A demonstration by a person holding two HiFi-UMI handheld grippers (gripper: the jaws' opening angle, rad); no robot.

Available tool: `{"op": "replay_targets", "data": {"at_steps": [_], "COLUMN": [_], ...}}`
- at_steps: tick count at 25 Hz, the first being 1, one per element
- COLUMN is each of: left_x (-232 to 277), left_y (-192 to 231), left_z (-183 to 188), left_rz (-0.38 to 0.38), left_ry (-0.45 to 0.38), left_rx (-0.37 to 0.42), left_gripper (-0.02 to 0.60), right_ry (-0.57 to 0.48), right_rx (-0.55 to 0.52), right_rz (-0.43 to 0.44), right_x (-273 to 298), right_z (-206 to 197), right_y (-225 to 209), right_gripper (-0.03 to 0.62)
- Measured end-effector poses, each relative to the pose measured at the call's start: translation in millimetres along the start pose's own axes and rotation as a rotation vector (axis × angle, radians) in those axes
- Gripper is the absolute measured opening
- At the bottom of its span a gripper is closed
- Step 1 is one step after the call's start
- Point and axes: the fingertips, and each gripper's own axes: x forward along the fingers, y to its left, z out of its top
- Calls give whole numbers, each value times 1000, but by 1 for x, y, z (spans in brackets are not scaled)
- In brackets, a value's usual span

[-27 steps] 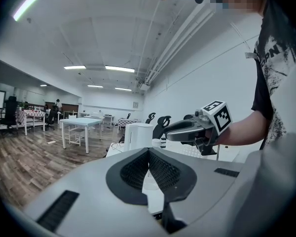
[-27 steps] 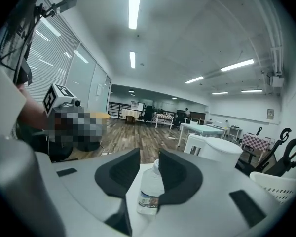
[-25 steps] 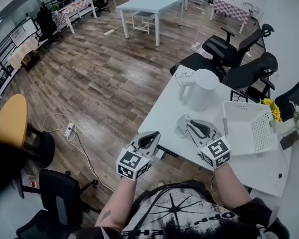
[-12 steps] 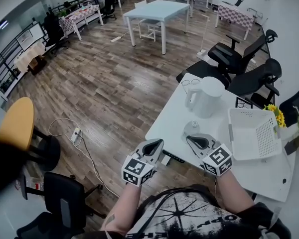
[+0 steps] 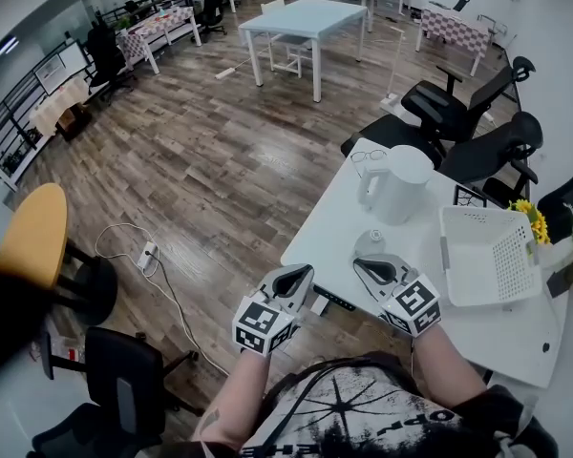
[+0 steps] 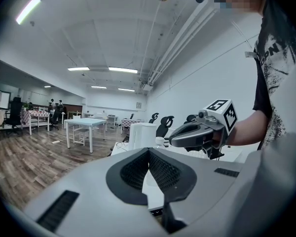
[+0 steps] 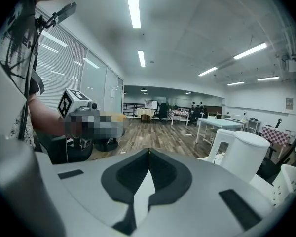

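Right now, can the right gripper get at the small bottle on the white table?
Probably yes: the small bottle stands just ahead of the right gripper with nothing between, though its jaws are shut.

Head view steeply down over table [image 5: 325, 241]; both gripper views level, sharing jug [image 5: 397, 184], seemingly.

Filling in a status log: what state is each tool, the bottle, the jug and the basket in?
left tool: shut, empty
right tool: shut, empty
bottle: upright, capped
jug: upright, lid on
basket: upright, empty
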Motion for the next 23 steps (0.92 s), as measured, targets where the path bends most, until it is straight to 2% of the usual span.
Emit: {"op": "replay_targets", "data": {"at_steps": [23], "left_x": [-4], "left_y": [2], "left_z": [-2], "left_rz": [0], "left_ry": [13], "left_rx": [7], "left_gripper": [9], "right_ry": [3], "right_rx": [-3], "right_rz": [-6], "right_x": [2], "right_z": [3], "right_y": [3], "right_gripper": [20]}}
